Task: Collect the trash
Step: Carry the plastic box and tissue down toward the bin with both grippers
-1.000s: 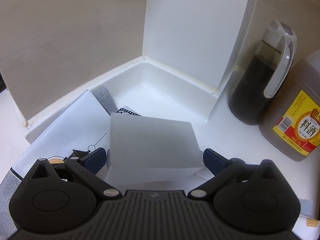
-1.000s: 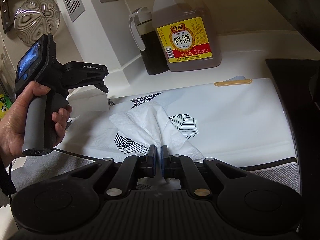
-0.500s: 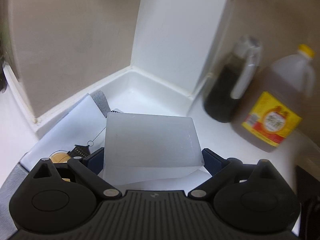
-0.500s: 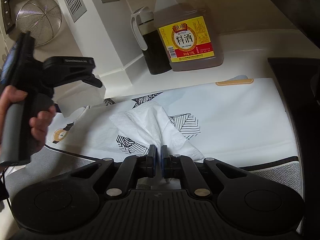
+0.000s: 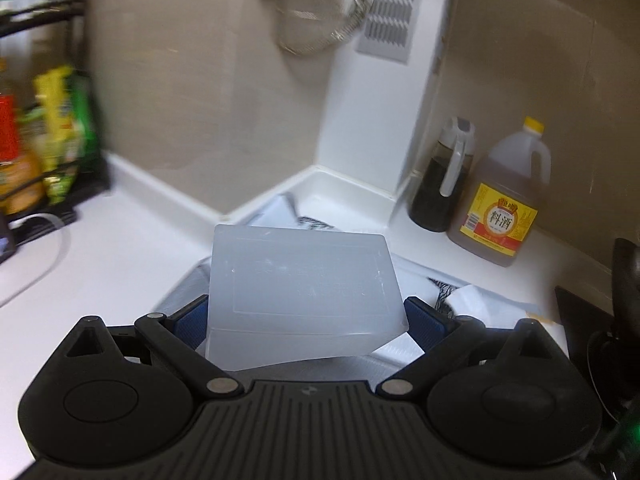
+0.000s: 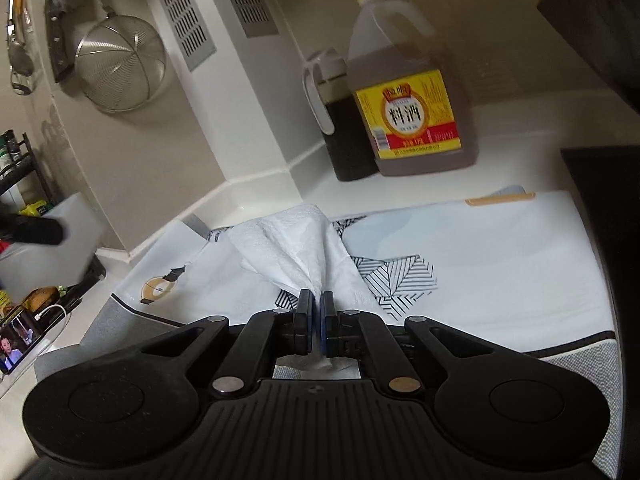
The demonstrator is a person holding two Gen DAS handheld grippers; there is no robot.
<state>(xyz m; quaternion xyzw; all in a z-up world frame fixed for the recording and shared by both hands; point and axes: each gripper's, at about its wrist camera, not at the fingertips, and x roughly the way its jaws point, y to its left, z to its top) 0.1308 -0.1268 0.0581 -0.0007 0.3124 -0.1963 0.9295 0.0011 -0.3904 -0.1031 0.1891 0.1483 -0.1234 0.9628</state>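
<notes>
Left gripper [image 5: 306,312] clamps a translucent plastic box [image 5: 304,292] wide between its fingers; right gripper [image 6: 316,312] is pinched tight on a crumpled paper towel [image 6: 296,248] fanning ahead of its tips.

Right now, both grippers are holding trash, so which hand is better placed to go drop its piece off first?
Probably left. The left gripper holds the translucent plastic box clear of the mat, while the right gripper pinches the tissue low over it.
</notes>
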